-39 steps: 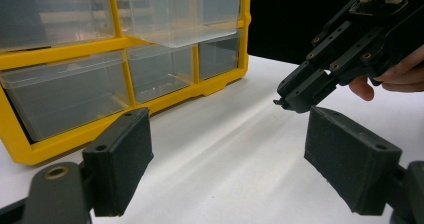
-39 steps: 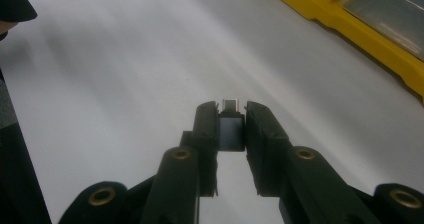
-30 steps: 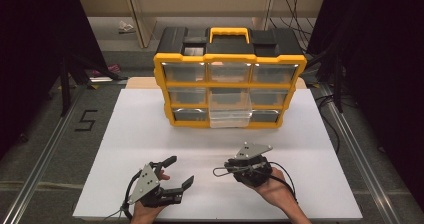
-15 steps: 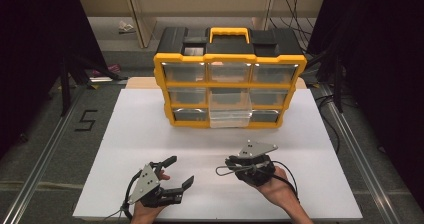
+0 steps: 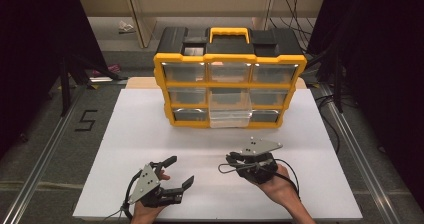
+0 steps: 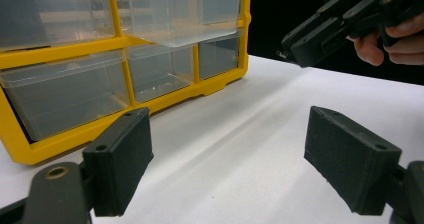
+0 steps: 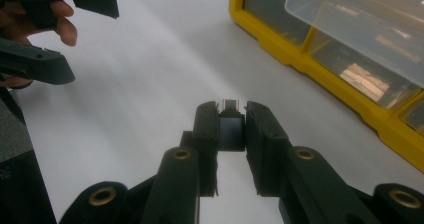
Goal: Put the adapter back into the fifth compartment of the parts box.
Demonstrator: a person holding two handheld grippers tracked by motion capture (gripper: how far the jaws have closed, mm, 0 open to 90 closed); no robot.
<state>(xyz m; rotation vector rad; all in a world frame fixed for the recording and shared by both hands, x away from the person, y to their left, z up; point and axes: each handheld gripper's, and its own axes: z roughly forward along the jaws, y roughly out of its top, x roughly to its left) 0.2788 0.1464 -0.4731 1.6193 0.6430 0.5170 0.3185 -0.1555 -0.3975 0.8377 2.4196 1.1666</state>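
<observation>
A yellow organizer with clear drawers stands at the back of the white table; its bottom middle drawer is pulled out. My right gripper is at front centre, shut on a small black block with a pale tip, held just above the table. My left gripper rests open at the front left with nothing between its pads. In the left gripper view the organizer is close on the left and the right gripper hangs upper right. In the right gripper view the open drawer is at upper right.
The white tabletop lies bare between the grippers and the organizer. Metal rails run along both sides of the table. A black 5 is marked on the floor at the left. Shelving and cables stand behind the organizer.
My right gripper has edged slightly to the right and forward with the block still in it. The left gripper has stayed put.
</observation>
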